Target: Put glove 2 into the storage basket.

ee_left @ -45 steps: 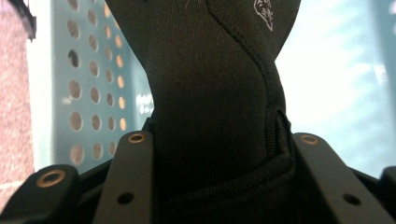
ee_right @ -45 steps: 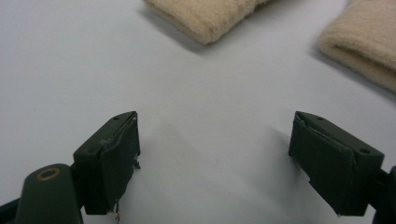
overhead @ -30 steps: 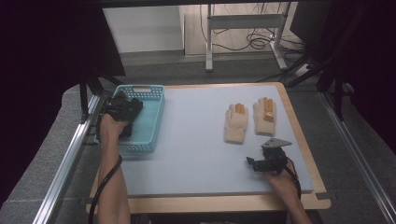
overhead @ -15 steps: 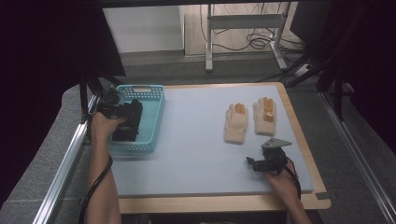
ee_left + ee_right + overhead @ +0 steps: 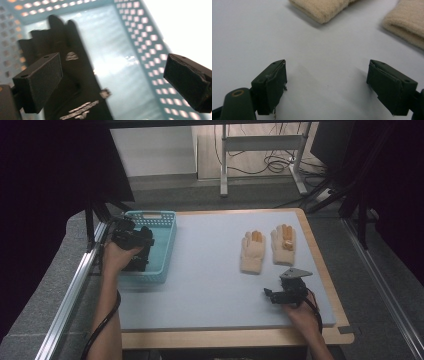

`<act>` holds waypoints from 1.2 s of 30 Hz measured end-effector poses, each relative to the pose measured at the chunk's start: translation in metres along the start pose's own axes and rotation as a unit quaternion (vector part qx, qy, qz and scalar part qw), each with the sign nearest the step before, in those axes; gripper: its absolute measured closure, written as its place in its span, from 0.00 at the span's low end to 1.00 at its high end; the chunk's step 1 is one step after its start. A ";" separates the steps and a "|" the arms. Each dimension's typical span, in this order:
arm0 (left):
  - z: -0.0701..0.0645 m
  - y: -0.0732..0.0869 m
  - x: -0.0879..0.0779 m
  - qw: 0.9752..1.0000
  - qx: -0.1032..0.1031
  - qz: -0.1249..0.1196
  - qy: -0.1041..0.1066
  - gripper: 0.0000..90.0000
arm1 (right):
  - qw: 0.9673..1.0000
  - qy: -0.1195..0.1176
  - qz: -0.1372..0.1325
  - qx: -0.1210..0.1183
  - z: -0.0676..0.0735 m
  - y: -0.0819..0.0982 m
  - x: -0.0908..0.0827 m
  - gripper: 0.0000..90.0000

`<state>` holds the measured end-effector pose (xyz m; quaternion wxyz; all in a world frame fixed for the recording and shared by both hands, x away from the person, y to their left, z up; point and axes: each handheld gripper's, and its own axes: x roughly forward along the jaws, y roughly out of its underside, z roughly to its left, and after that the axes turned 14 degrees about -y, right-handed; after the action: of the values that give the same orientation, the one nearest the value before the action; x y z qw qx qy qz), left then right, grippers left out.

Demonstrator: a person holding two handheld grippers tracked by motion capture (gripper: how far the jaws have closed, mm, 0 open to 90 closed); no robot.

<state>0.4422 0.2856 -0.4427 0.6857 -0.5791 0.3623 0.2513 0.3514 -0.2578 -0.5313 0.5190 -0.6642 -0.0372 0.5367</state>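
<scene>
Both pairs of my jaws stood apart: left gripper (image 5: 112,82), just opening, above the black glove (image 5: 75,82) inside the basket (image 5: 167,245); right gripper (image 5: 327,87) over bare counter (image 5: 210,270) near two tan gloves (image 5: 252,252).

A basket (image 5: 162,245) sits at the counter's (image 5: 210,285) left edge with a glove (image 5: 75,100) lying inside it, while two gloves (image 5: 252,252) lie side by side, just apart, toward the far right of the counter.
</scene>
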 end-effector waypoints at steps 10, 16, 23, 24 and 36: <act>-0.049 0.011 -0.019 0.995 0.024 -0.066 0.076 0.02 | 1.000 0.000 0.001 -0.001 0.000 0.000 0.000 0.18; -0.086 0.022 -0.028 0.989 0.060 -0.104 0.091 0.01 | 1.000 0.000 0.000 0.000 0.000 0.000 0.000 0.18; -0.130 0.040 -0.041 0.978 0.112 -0.143 0.104 0.01 | 1.000 0.001 0.000 -0.002 0.000 0.000 0.000 0.18; -0.135 0.043 -0.042 0.976 0.120 -0.145 0.106 0.01 | 1.000 0.001 0.000 -0.001 0.000 0.000 0.000 0.18; -0.182 0.098 -0.028 0.968 0.153 -0.159 0.118 0.01 | 1.000 0.002 0.000 -0.001 0.000 0.000 0.000 0.18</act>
<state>0.3128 0.1295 -0.4933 0.7496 -0.5434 0.3779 0.0104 0.3513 -0.2576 -0.5314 0.5183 -0.6658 -0.0371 0.5355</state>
